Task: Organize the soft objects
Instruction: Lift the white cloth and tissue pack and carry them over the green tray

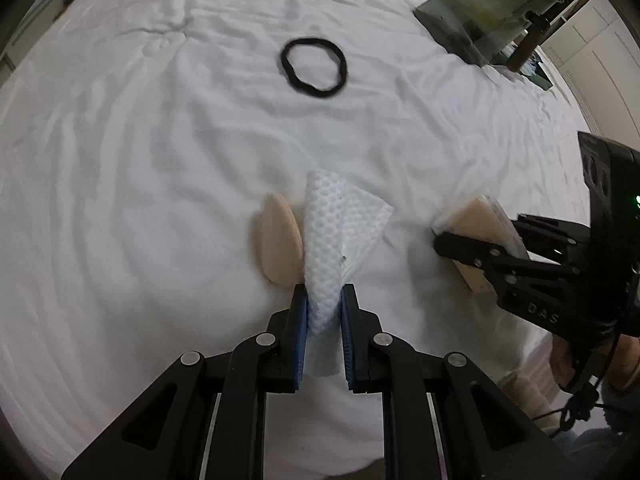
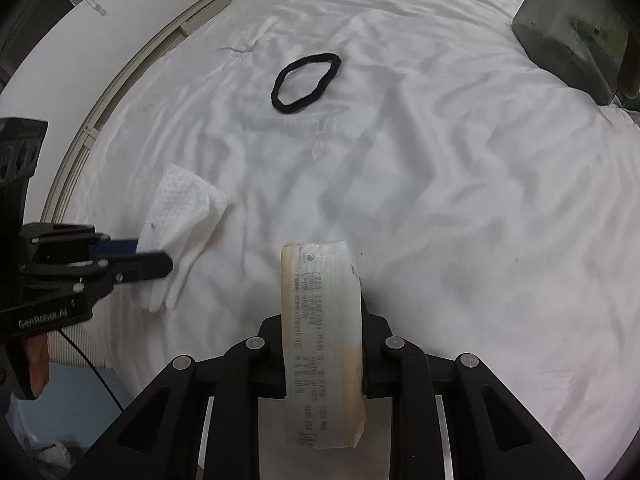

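My left gripper (image 1: 324, 300) is shut on a white dimpled cloth (image 1: 340, 232) and holds it just above the white bedsheet (image 1: 120, 200). A beige oval sponge pad (image 1: 278, 242) lies on the sheet just left of the cloth. My right gripper (image 2: 323, 316) is shut on a beige tissue pack in clear wrap (image 2: 320, 320); the pack also shows in the left wrist view (image 1: 478, 220). A black hair band (image 1: 314, 66) lies flat on the sheet beyond both grippers, and it shows in the right wrist view (image 2: 306, 82). The cloth shows at the left of the right wrist view (image 2: 180, 216).
A dark translucent box (image 1: 480, 12) sits at the far right of the bed, also in the right wrist view (image 2: 576, 32). The bed's edge and a curved rail (image 2: 120, 80) run along the left. A cable (image 2: 96, 376) hangs below the left gripper.
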The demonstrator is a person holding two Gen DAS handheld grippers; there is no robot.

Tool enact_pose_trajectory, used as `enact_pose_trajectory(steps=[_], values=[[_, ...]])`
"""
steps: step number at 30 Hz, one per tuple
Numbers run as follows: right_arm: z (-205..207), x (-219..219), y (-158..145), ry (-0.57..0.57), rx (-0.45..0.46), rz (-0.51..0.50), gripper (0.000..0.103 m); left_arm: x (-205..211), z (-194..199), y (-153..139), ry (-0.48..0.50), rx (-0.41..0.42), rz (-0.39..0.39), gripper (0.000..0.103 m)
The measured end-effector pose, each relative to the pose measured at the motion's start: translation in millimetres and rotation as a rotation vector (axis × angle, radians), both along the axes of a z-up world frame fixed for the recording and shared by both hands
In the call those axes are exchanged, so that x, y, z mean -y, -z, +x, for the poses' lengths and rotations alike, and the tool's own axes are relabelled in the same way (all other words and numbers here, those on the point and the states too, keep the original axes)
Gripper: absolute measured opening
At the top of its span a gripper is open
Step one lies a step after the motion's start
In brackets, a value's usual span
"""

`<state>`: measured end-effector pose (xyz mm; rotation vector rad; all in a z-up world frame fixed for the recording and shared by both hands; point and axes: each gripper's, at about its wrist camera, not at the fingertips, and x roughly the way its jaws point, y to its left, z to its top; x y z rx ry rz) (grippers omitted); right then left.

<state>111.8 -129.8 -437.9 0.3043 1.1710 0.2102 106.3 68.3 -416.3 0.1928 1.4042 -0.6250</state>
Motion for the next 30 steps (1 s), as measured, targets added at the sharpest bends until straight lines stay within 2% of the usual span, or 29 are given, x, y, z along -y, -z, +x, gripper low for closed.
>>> enact_pose_trajectory(steps=[5, 8, 20, 24, 30], values=[[1, 3, 0, -0.004, -0.003, 0.005, 0.022, 11, -14, 0, 0.021, -0.069, -0.044, 0.012], [0, 6, -2, -0.005, -0.004, 0.005, 0.022, 22, -19, -3, 0.037, -0.071, -0.060, 0.012], [-14, 42, -25, 0.012, 0.021, 0.014, 0.022, 62, -10, -25, 0.031, 0.003, -0.086, 0.012], [-23, 59, -34, 0.021, 0.030, 0.006, 0.022, 72, -10, -25, 0.014, -0.003, -0.065, 0.012], [-27, 73, -35, 0.014, 0.028, -0.001, 0.022, 73, -11, 0, -0.012, 0.003, 0.020, 0.012]])
